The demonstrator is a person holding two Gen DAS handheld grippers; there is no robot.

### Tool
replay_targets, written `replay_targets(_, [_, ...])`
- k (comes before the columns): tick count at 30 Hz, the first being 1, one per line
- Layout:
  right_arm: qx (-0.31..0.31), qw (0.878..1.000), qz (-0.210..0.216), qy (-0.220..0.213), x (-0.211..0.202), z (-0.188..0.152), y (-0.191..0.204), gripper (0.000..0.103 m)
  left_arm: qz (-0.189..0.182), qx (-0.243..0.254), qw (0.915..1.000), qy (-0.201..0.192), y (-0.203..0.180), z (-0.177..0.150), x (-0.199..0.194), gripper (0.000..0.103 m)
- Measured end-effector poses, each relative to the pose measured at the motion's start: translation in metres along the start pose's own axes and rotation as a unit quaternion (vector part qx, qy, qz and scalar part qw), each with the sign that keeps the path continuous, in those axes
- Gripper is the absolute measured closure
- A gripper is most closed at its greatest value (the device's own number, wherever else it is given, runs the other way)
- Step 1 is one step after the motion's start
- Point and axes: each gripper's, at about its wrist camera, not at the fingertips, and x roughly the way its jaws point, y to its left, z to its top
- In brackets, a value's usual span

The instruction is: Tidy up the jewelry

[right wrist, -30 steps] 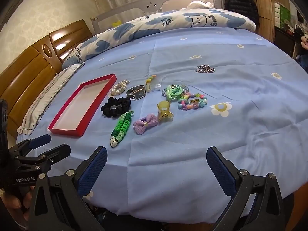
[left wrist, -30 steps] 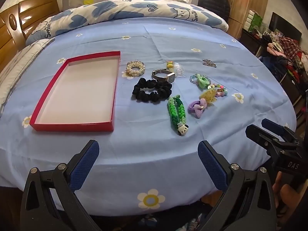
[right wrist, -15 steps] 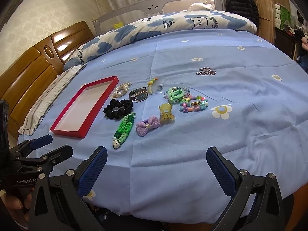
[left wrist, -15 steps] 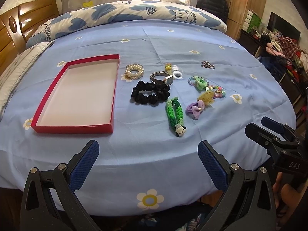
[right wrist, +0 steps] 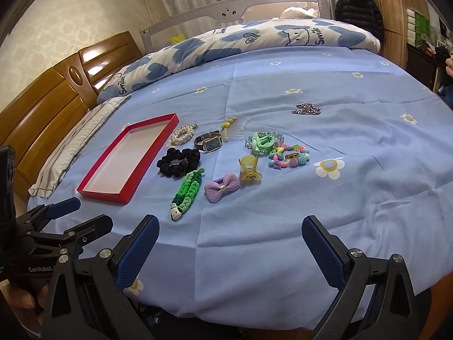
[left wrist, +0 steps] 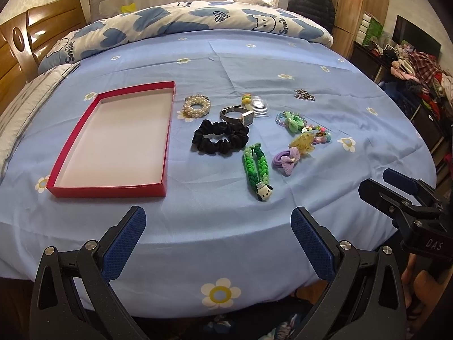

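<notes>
A wide bed (left wrist: 254,65) covered in a pale blue sheet with small daisies fills both views, a cloud-print duvet (left wrist: 198,19) bunched along its far edge. On the sheet, toward the left, lies a shallow red box (left wrist: 167,130) with a white floor and nothing in it. Just to its right the jewelry is scattered in a loose cluster, none of it touching the box: a black scrunchie (left wrist: 220,141), a green braided band (left wrist: 256,167) with a small cartoon charm at its near end, a pearl bracelet (left wrist: 196,107), a silver watch (left wrist: 237,115), a clear comb (left wrist: 256,105), a purple bow (left wrist: 286,160), a yellow claw clip (left wrist: 303,143), a tangle of green and pastel beaded pieces (left wrist: 294,120), and, well apart at the back, a small dark sparkly clip (left wrist: 304,95). The left gripper (left wrist: 218,233) and right gripper (right wrist: 230,239) both hang at the near edge of the bed, jaws spread wide and holding nothing. Nothing seems sorted yet, so this looks like the opening step; the next move likely calls for reaching forward to a near piece, such as the green band, and closing gently on it before carrying it over the box's low wall
</notes>
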Motion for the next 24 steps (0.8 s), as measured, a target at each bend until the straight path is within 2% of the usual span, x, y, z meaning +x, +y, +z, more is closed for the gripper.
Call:
replay_targets(15, [-0.002,1.0,0.006,-0.001,-0.0022,0.001,0.0013,0.01,0.0,0.003,1.0,-0.001,-0.0032,-0.0007,-0.0006,0.0])
replay_targets(24, [-0.001,1.0,0.008,-0.002,-0.0024,0.001,0.0014,0.011,-0.001,0.004,1.0,0.0,-0.0048,-0.0005,-0.0006,0.0])
